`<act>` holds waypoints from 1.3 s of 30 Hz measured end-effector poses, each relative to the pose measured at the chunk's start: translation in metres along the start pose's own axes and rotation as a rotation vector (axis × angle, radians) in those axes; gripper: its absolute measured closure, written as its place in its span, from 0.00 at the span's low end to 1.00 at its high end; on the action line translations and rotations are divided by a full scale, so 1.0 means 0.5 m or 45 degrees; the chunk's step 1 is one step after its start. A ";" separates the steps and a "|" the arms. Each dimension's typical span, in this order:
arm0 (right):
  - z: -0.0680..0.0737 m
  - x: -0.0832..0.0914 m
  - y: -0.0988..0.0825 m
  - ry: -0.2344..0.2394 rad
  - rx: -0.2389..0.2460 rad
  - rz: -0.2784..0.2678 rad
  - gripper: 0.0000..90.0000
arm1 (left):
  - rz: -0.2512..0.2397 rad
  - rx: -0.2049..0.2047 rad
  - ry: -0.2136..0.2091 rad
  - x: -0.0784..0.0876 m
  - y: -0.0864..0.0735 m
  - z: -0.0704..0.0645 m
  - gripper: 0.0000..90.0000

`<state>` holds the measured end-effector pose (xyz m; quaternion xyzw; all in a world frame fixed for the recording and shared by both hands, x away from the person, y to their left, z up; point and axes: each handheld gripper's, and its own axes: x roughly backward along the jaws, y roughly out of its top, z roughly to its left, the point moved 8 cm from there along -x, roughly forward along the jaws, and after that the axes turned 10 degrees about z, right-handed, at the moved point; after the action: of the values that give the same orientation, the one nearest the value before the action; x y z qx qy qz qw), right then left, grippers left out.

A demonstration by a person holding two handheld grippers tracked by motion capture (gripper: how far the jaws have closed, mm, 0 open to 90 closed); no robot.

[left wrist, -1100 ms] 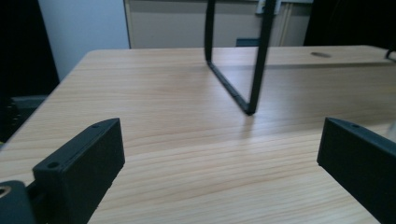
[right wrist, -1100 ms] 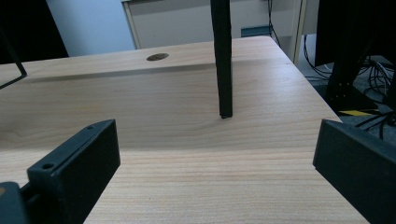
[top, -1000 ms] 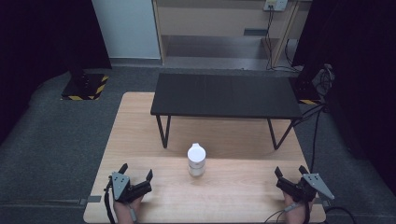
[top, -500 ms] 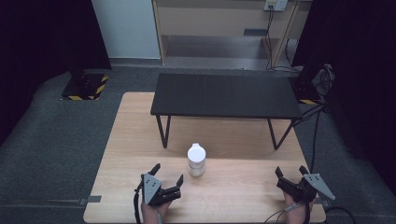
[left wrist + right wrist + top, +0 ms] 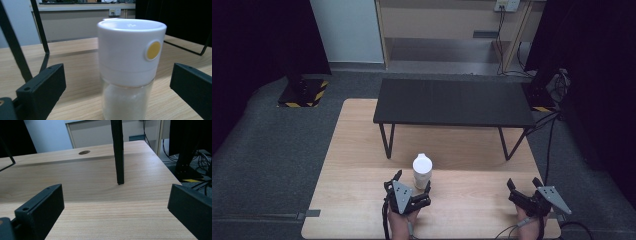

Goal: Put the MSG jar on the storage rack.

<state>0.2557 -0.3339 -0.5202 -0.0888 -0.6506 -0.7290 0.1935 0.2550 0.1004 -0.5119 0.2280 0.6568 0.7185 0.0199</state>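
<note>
Near the front-middle of the wooden surface [image 5: 362,150] stands the shaker jar [image 5: 422,170], upright, with a white cap and a clear lower body holding white grains; in the left gripper view a round yellow dot [image 5: 153,50] marks the cap's side. Everything else is placed from this jar.

Just in front of the jar, on the person's side, sits the left tool [image 5: 413,181]. Its 2 black jaws are spread wide, 1 on each side of the jar, and neither appears to touch it: the left gripper view shows clear wood between each jaw and the glass. The jar [image 5: 130,70] sits centred between them, close to the camera.

Well to the right of the jar, near the surface's front right corner, rests the right tool [image 5: 523,187], also spread open with nothing between its jaws. Its own view looks across bare wood to 1 thin black leg [image 5: 118,152] of the low black bench [image 5: 454,102] that stands behind the jar.

As a judgement, the reach looks finished and the grasp has not begun. What seems left is to press the left jaws onto the jar, below or on the cap, then lift or carry it; the right tool has no part yet.
</note>
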 end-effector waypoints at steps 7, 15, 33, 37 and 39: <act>0.000 0.000 0.000 0.002 0.003 0.002 0.01 | 0.002 -0.004 0.039 -0.029 0.007 -0.030 0.02; -0.001 0.000 0.000 0.006 0.000 -0.001 0.01 | -0.008 0.040 0.129 -0.055 0.027 -0.051 0.06; -0.001 -0.001 0.000 0.008 0.006 0.003 0.01 | -0.011 0.109 0.242 -0.051 0.034 -0.086 0.33; -0.001 -0.001 0.001 0.008 0.008 0.006 0.01 | 0.009 0.113 0.251 -0.051 0.040 -0.088 0.33; -0.001 -0.001 0.001 0.008 0.008 0.006 0.01 | 0.010 0.110 0.248 -0.051 0.041 -0.087 0.33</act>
<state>0.2566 -0.3342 -0.5202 -0.0872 -0.6520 -0.7268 0.1975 0.2679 0.0485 -0.5015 0.1602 0.6851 0.7083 -0.0569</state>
